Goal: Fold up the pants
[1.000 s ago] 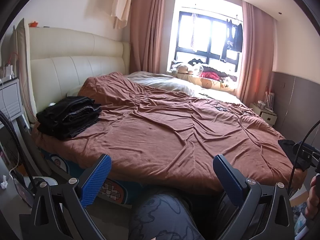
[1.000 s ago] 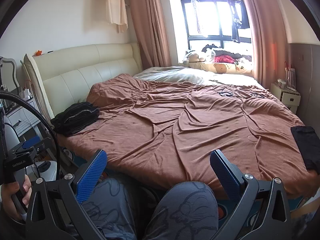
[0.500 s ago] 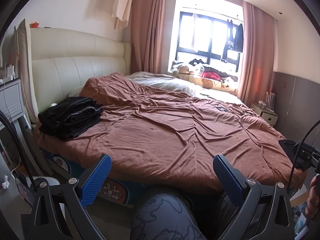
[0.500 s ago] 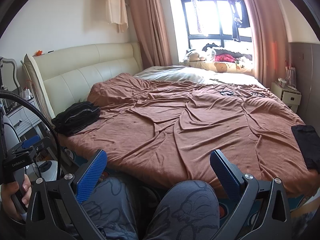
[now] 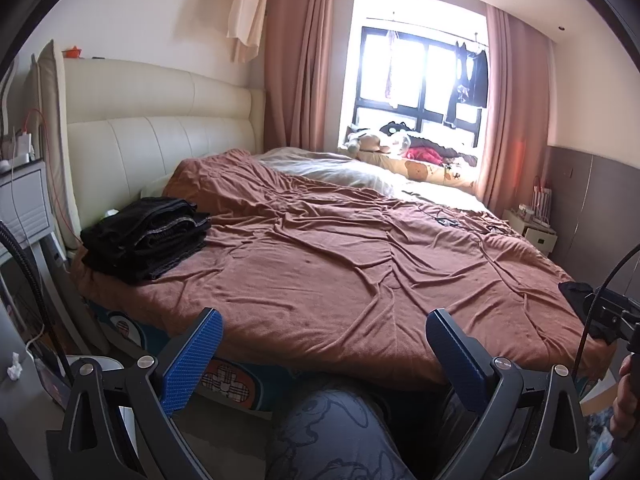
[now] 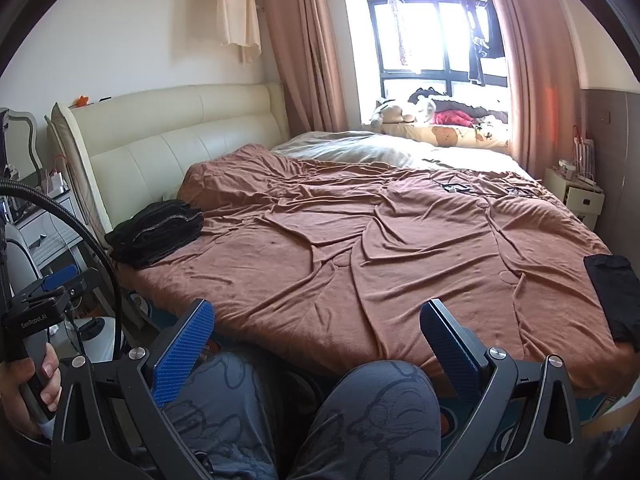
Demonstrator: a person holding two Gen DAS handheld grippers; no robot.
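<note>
A stack of folded black pants (image 5: 144, 246) lies on the bed's near left corner by the headboard; it also shows in the right wrist view (image 6: 158, 236). Another black garment (image 6: 614, 296) lies flat at the bed's right edge, its corner visible in the left wrist view (image 5: 574, 294). My left gripper (image 5: 322, 354) is open and empty, held off the near edge of the bed above the person's knee. My right gripper (image 6: 316, 346) is open and empty, also short of the bed's edge.
The bed is covered by a wrinkled brown blanket (image 5: 340, 264). A cream headboard (image 5: 160, 140) stands at the left, a nightstand (image 5: 24, 200) beside it. Plush toys (image 6: 400, 112) sit on the window ledge. A small cabinet (image 6: 576, 196) stands at the far right.
Both views have shifted slightly; the left gripper has turned a little toward the pants stack. Both grippers stay open and empty.
</note>
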